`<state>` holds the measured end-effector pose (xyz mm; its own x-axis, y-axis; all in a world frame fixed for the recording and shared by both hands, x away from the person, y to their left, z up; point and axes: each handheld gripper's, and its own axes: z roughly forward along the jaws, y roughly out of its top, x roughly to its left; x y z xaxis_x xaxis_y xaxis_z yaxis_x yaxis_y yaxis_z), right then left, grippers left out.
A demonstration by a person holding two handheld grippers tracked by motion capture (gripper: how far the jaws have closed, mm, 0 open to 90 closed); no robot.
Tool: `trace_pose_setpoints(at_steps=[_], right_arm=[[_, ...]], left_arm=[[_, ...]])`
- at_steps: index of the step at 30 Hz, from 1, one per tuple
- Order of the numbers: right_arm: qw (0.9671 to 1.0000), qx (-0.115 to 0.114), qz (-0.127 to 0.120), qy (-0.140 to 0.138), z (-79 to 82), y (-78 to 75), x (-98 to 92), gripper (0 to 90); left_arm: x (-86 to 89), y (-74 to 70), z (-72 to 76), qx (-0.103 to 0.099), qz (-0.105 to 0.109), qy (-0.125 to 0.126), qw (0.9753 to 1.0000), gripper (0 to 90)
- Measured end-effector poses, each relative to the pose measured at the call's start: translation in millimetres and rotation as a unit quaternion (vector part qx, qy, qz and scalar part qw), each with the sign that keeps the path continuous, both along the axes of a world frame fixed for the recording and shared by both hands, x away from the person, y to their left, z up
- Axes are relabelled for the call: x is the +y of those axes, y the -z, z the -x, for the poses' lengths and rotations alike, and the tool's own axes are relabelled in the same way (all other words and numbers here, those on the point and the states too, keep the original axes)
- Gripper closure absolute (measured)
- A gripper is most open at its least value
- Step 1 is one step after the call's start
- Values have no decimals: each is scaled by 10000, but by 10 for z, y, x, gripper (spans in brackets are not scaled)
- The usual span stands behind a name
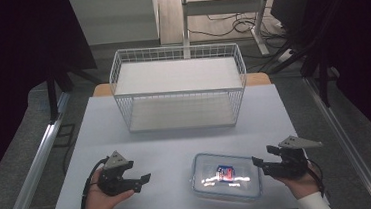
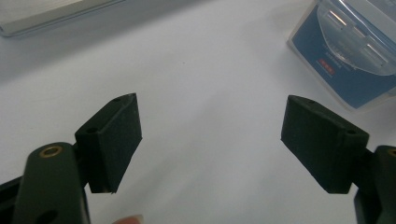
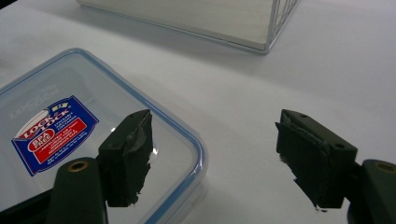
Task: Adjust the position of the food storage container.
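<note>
Both grippers' fingers spread, nothing held: left gripper (image 1: 129, 177), right gripper (image 1: 273, 164). Lidded container (image 1: 226, 175) best flanked squarely, gripped evenly.

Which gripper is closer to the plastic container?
The right gripper: its open jaws sit right at the lidded container edge, one overlapping the lid in its own view. The left gripper has bare table between.

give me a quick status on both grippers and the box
Left gripper open, empty. Right gripper open, empty, beside the box. Lidded plastic box flat on table, untouched. Wire rack behind, nothing in the way.
</note>
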<state>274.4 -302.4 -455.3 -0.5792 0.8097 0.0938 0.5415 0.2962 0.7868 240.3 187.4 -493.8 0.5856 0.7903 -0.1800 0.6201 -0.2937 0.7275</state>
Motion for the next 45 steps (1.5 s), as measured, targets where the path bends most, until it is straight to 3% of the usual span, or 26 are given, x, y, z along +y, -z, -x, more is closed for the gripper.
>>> trace_pose_setpoints(at_steps=[8, 14, 16, 17, 22, 23, 25, 27, 28, 31, 38, 45], right_arm=[[9999, 35, 97, 91, 7, -13, -49, 293], [9988, 125, 244, 395, 27, -94, -168, 323], [9980, 229, 299, 502, 44, -114, -227, 361], [9970, 324, 460, 538, 75, -106, -277, 410], [9945, 580, 740, 455, 151, -40, -323, 503], [9913, 738, 1049, 308, 193, 7, -295, 574], [9894, 825, 1167, 260, 215, 30, -279, 613], [9854, 1072, 1323, 18, 264, 96, -244, 765], [9854, 1072, 1323, 18, 264, 96, -244, 765], [9812, 1290, 1414, -247, 304, 137, -196, 863], [9727, 1606, 1560, -615, 390, 222, -73, 886], [9678, 1743, 1662, -737, 366, 273, 36, 886]], left_arm=[[11, -10, 3, -21, -28, -15, 10000, 200], [22, -17, 5, -30, -55, -28, 10000, 200], [25, -15, 5, -35, -75, -18, 10000, 200], [33, -16, 4, -34, -71, -20, 10000, 200], [39, -20, 7, -41, -45, -32, 10000, 200], [37, -18, 6, -59, -64, -17, 10000, 200], [36, -16, 5, -55, -68, -9, 10000, 200], [30, -11, 2, -41, -78, -6, 10000, 200], [30, -11, 2, -41, -78, -6, 10000, 200], [25, -8, 2, -27, -91, -13, 10000, 199], [16, -8, 4, -11, -101, -15, 9999, 199], [11, -4, 3, 6, -92, -26, 10000, 199]])
